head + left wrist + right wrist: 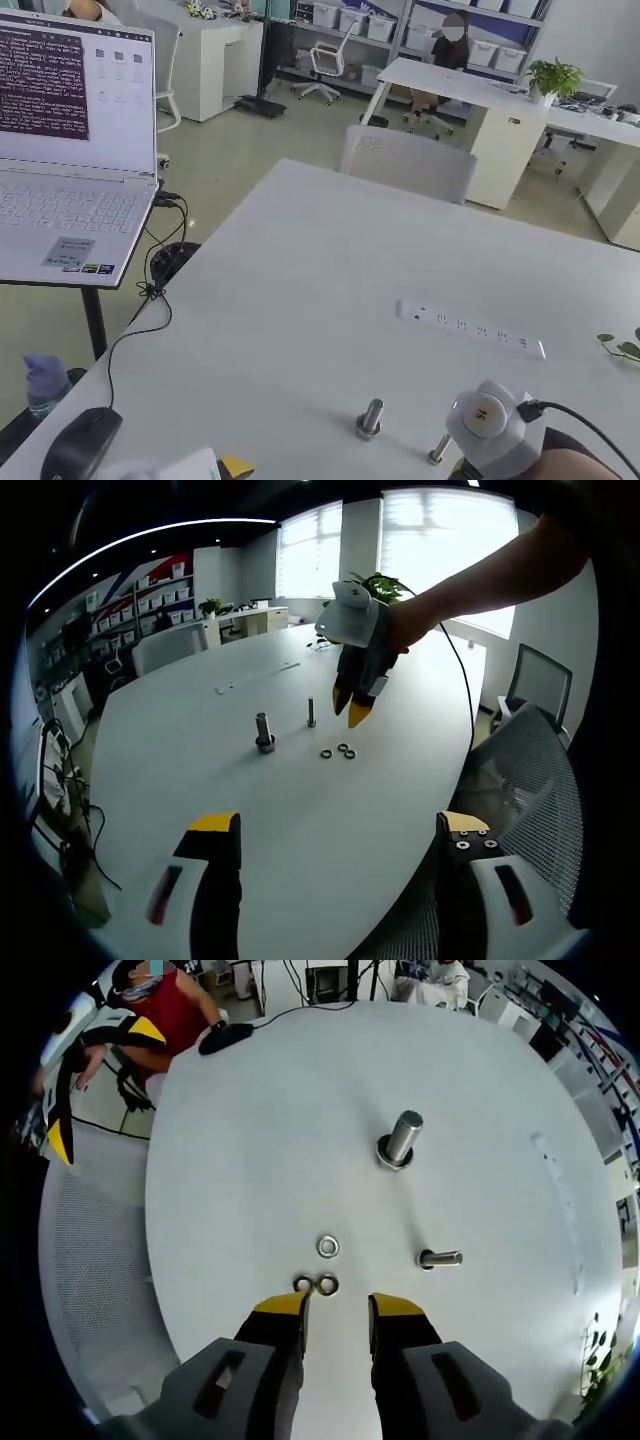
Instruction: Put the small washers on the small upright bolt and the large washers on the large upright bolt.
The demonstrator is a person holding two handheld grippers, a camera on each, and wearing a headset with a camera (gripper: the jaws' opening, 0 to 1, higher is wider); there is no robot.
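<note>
Right gripper view looks down on a white rounded tabletop (250,1140). The right gripper (338,1308), black with yellow tips, hangs above the table's near edge. Its jaws are a little apart and hold nothing. Just ahead of the tips, two small silver ring washers (315,1284) lie flat side by side, about touching. A third silver washer (328,1247) lies just beyond them, apart from the pair. The thin silver upright bolt (440,1258) stands near the washers. The thick silver upright bolt (398,1140) stands further in, toward the table's middle.

In the left gripper view the left gripper (338,825) is over the same near edge with its jaws spread wide and empty. A grey mesh chair (540,770) sits beside the edge. In the head view a long white power strip (470,328) lies beyond both bolts, toward the far edge.
</note>
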